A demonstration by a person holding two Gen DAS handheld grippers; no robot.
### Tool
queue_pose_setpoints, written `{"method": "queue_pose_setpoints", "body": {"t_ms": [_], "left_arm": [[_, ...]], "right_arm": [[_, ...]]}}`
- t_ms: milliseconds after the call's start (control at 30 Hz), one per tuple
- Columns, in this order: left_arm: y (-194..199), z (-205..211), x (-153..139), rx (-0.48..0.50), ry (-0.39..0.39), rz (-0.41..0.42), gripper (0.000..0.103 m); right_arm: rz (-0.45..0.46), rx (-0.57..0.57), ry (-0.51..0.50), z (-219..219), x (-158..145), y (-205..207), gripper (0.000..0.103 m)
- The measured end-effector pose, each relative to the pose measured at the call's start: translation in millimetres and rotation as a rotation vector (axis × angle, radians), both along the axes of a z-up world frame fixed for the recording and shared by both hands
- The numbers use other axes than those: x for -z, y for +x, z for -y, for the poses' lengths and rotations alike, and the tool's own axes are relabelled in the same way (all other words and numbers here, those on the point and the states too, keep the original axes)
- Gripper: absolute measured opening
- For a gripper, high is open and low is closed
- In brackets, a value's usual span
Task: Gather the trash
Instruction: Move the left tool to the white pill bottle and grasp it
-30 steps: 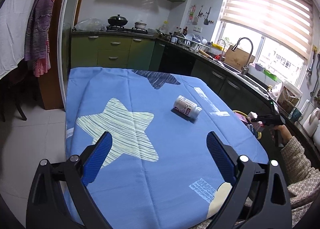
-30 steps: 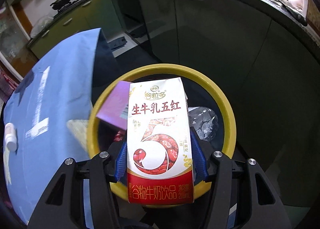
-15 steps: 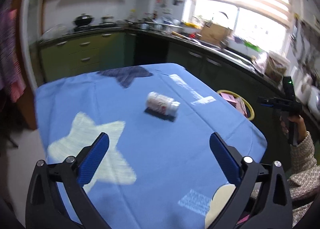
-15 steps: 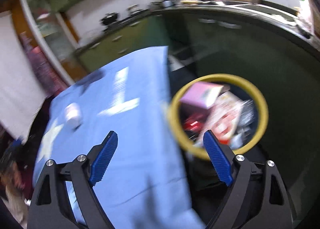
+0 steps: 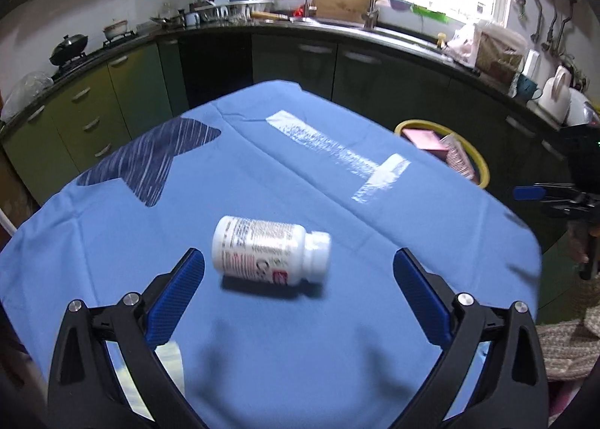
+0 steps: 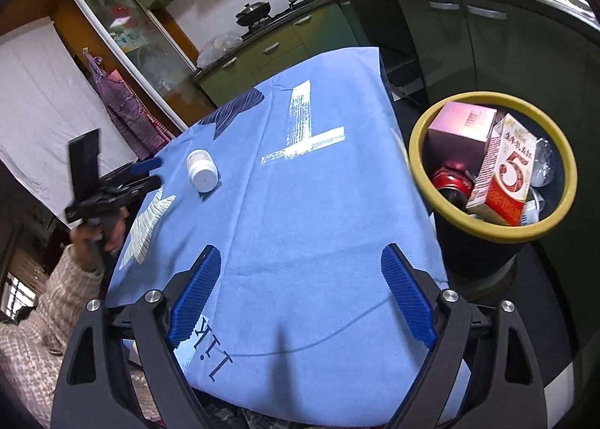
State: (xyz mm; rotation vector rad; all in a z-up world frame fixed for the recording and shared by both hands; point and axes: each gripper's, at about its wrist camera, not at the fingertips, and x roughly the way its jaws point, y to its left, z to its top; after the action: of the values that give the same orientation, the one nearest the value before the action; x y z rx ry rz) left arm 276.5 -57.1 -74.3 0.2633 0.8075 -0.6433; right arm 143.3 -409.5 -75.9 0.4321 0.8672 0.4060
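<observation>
A white pill bottle (image 5: 270, 252) lies on its side on the blue tablecloth (image 5: 262, 174), cap to the right. My left gripper (image 5: 298, 281) is open, its blue fingers either side of the bottle and just short of it. The bottle also shows in the right wrist view (image 6: 202, 170), with the left gripper (image 6: 150, 176) beside it. My right gripper (image 6: 300, 294) is open and empty over the table's near edge. The yellow-rimmed bin (image 6: 423, 162) stands to the right of the table and holds a red milk carton (image 6: 504, 176), a pink box (image 6: 459, 127) and a red can (image 6: 450, 181).
Dark kitchen cabinets (image 5: 375, 65) with sink and counter run behind the table and bin. The bin (image 5: 476, 162) also shows past the table's far right edge in the left wrist view. A purple apron (image 6: 120, 99) hangs at the left. The cloth overhangs the table edges.
My right gripper opened and let the milk carton drop into the bin, then swung back over the table. My left gripper moved forward to the pill bottle.
</observation>
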Motion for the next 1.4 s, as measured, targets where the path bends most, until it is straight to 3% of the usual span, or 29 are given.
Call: {"method": "queue_pose_setpoints", "body": {"t_ms": [267, 433, 1167, 1400], "left_arm": [[29, 8, 12, 0.017, 0.000, -0.045, 0.096], [36, 14, 16, 0.029, 0.038, -0.046, 0.096], [50, 19, 41, 0.045, 0.078, -0.094, 0.096], [53, 17, 48, 0.044, 0.083, -0.121, 0.080]], "right_arm": [[-0.042, 0.008, 0.023, 7, 18, 12, 0.086], [-0.049, 0.014, 0.038, 10, 22, 14, 0.086], [-0.059, 0.008, 0.039, 7, 18, 11, 0.086], [-0.059, 0.008, 0.039, 6, 18, 11, 0.086]]}}
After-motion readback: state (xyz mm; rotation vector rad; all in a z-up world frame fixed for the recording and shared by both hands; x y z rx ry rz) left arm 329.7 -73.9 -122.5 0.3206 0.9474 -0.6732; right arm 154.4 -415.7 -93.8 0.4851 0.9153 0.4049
